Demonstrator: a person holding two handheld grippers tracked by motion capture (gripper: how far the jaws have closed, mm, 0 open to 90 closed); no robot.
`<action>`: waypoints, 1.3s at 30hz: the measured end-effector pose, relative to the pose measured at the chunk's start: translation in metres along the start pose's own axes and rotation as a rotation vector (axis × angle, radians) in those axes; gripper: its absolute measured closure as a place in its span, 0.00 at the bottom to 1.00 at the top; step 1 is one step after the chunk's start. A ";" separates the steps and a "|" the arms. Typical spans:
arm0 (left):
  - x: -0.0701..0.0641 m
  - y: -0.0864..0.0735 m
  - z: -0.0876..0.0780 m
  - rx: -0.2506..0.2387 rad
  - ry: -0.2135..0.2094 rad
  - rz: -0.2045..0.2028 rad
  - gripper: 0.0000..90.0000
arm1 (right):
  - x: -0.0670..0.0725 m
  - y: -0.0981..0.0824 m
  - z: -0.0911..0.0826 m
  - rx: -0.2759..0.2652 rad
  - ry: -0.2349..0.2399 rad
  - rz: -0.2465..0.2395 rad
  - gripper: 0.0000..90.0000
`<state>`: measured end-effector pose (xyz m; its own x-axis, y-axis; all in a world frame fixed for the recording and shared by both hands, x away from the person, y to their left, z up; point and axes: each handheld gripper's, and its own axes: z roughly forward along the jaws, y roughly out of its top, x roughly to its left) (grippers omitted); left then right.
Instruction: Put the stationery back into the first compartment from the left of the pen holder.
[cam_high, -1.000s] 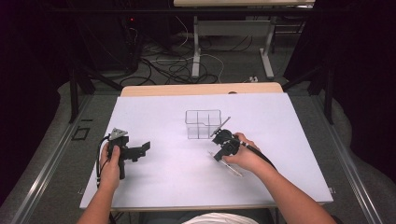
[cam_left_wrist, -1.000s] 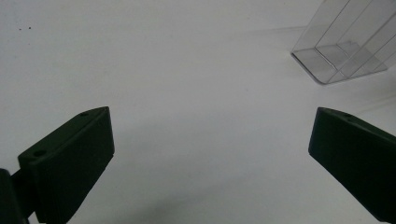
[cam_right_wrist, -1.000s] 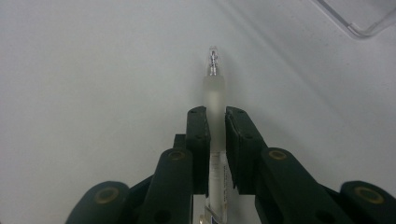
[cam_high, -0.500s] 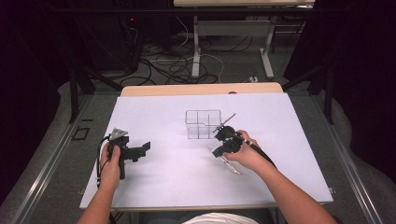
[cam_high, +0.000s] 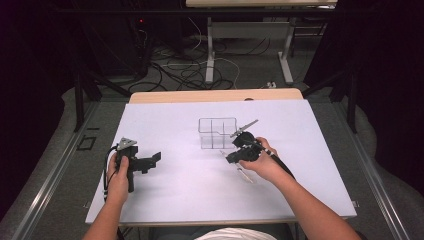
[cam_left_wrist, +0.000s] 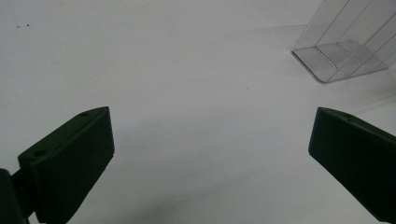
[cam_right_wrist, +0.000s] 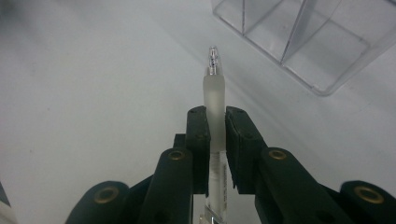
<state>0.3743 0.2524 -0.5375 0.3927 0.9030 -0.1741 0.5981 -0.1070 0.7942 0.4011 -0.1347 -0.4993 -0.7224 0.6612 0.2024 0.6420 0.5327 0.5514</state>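
A clear pen (cam_right_wrist: 214, 93) with a frosted grip is clamped between the jaws of my right gripper (cam_right_wrist: 215, 122), its tip pointing past them towards a clear plastic organiser box (cam_right_wrist: 303, 37). In the high view my right gripper (cam_high: 231, 157) hovers just right of and in front of the divided box (cam_high: 216, 132), and the pen's tail (cam_high: 246, 175) sticks out under the hand. My left gripper (cam_high: 153, 160) rests on the table's left side, jaws wide apart. Its own view shows my left gripper (cam_left_wrist: 210, 158) with bare white table between its jaws and the box (cam_left_wrist: 345, 51) far off.
The white tabletop (cam_high: 190, 195) reaches a wooden strip (cam_high: 215, 95) at the far edge. Beyond it are dark floor, cables (cam_high: 175, 70) and another table's legs (cam_high: 210, 50).
The right gripper has shifted slightly up and towards the box with the pen still in it. The left gripper has stayed put.
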 end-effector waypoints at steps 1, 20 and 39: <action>0.000 0.000 0.000 -0.005 0.002 -0.001 0.00 | -0.001 0.000 -0.001 -0.014 -0.001 0.000 0.89; 0.001 0.000 0.000 0.003 0.001 0.000 0.00 | -0.003 0.000 -0.020 -0.283 -0.021 0.006 0.89; 0.001 0.000 0.003 -0.005 0.009 -0.007 0.00 | -0.003 0.017 -0.037 -0.440 -0.031 0.004 0.89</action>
<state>0.3766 0.2521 -0.5391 0.3822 0.9074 -0.1748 0.5976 -0.0984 0.7958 0.4048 -0.1472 -0.4604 -0.7073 0.6823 0.1846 0.4697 0.2586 0.8441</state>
